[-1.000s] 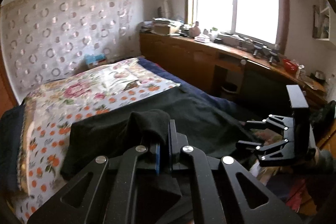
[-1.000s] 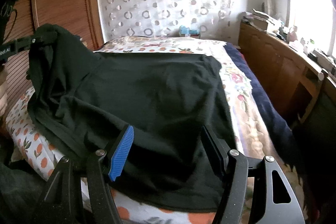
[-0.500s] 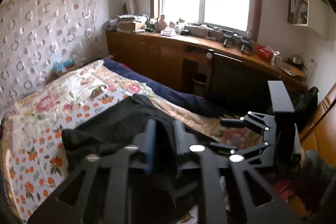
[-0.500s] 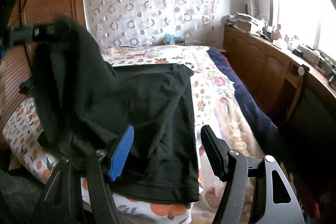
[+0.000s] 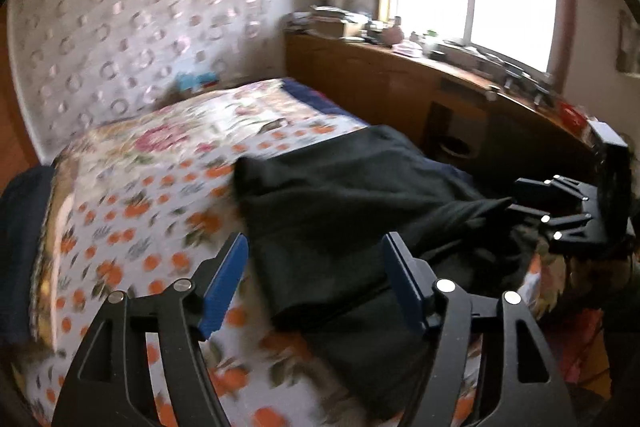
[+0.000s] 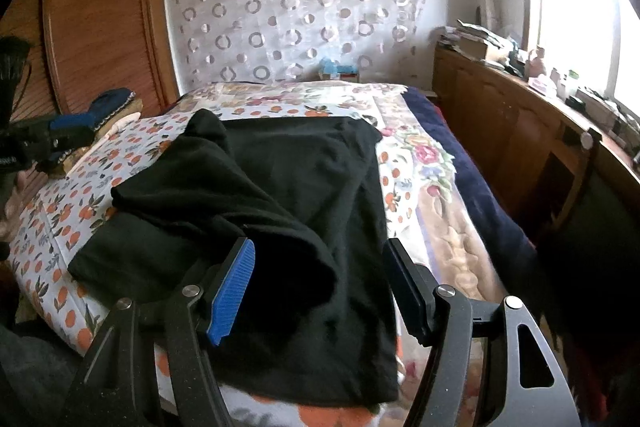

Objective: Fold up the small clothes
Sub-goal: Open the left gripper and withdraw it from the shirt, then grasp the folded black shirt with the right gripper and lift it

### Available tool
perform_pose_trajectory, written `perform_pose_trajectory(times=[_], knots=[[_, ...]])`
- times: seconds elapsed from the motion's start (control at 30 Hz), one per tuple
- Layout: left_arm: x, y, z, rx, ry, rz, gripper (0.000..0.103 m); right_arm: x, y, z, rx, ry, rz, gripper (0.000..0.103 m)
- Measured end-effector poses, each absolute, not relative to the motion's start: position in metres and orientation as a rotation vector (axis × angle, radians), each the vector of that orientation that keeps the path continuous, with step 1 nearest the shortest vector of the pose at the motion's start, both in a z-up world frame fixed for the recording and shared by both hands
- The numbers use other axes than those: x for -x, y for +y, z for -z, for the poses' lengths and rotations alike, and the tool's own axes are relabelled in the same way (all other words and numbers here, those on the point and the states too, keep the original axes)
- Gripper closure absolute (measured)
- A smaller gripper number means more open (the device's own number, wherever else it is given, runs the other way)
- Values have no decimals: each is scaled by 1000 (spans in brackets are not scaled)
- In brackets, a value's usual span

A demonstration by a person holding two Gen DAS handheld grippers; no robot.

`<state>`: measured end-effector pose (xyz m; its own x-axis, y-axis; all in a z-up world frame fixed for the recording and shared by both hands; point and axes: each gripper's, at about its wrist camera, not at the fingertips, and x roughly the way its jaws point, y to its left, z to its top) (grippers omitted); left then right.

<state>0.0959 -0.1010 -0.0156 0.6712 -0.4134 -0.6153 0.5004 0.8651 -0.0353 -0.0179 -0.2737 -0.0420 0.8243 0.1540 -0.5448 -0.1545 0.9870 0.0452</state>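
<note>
A black garment (image 5: 340, 187) lies on the flowered bed sheet (image 5: 140, 207), its left part flopped over the rest in a loose fold. My left gripper (image 5: 314, 259) hovers over the garment's near left edge. Its jaws are opening, and the cloth lies below them untouched by the blue pads. In the right wrist view the garment (image 6: 280, 187) fills the middle of the bed. My right gripper (image 6: 320, 259) stands open just above its near edge, holding nothing. Each gripper shows in the other's view: the right gripper (image 5: 520, 197) at the right, the left gripper (image 6: 74, 135) at the far left.
A long wooden cabinet (image 6: 520, 131) with clutter on top runs under the window to the right of the bed. A navy blanket (image 6: 472, 187) hangs along that side. A wooden wardrobe door (image 6: 100, 27) stands at the left. A patterned curtain (image 6: 300, 7) covers the head wall.
My left gripper carried the garment's edge up and across to the right, then opened and let it drop. The garment now lies folded over. The right gripper stayed in place, open.
</note>
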Motion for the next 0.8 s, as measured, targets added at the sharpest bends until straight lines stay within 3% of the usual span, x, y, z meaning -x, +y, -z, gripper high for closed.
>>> perform_pose_trajectory(times=[0.33, 0.8], knots=[[-90, -34, 34, -120, 677, 369, 33, -20, -243, 37, 64, 580, -256, 35], [-85, -4, 43, -83, 692, 339, 33, -50, -205, 35, 157, 612, -394, 35]])
